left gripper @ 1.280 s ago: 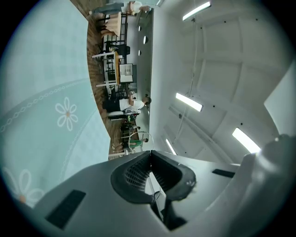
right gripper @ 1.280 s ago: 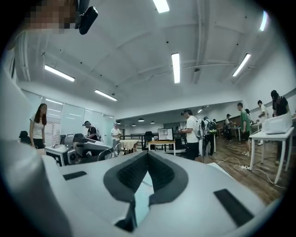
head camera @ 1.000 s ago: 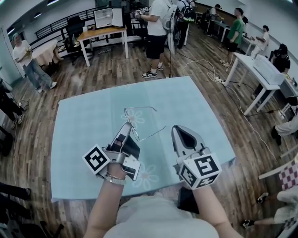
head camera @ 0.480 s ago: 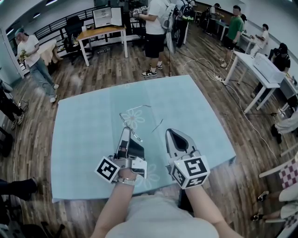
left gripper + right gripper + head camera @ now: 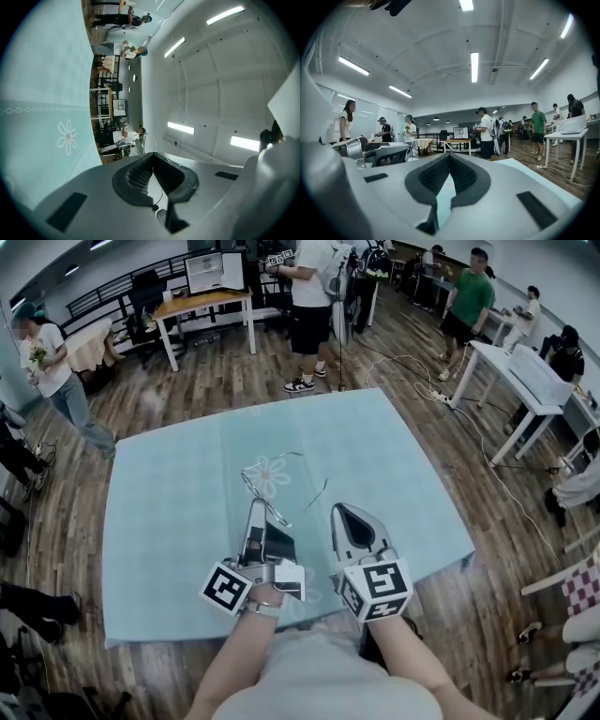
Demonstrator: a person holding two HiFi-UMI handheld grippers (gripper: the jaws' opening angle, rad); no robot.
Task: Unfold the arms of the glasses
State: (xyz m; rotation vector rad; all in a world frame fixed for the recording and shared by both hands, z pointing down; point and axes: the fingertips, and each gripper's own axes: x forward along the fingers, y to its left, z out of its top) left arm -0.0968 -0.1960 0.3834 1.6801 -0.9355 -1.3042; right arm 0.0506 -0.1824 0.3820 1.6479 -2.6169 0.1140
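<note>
Thin wire-framed glasses [image 5: 278, 458] hang just over the light-blue daisy-print tablecloth [image 5: 159, 521]. My left gripper [image 5: 255, 506] is shut on the frame near one hinge. In the left gripper view its jaws meet at the tip [image 5: 153, 153], with the glasses' rim [image 5: 155, 143] poking out beyond and a wire running back between the pads. One arm of the glasses [image 5: 319, 493] sticks out to the right, swung away from the frame. My right gripper [image 5: 339, 510] is shut and holds nothing, just right of that arm and apart from it; its closed tip [image 5: 450, 154] points level over the table.
The table's near edge [image 5: 281, 620] is close to my body. A white desk [image 5: 525, 381] stands at the right with cables on the wooden floor. A person [image 5: 314, 306] stands beyond the far edge; others stand farther off. The left gripper [image 5: 379, 152] shows in the right gripper view.
Both grippers have sunk and drawn back toward me. The glasses came down with the left gripper, nearer the cloth. The right gripper stayed shut and now sits apart from the arm's tip.
</note>
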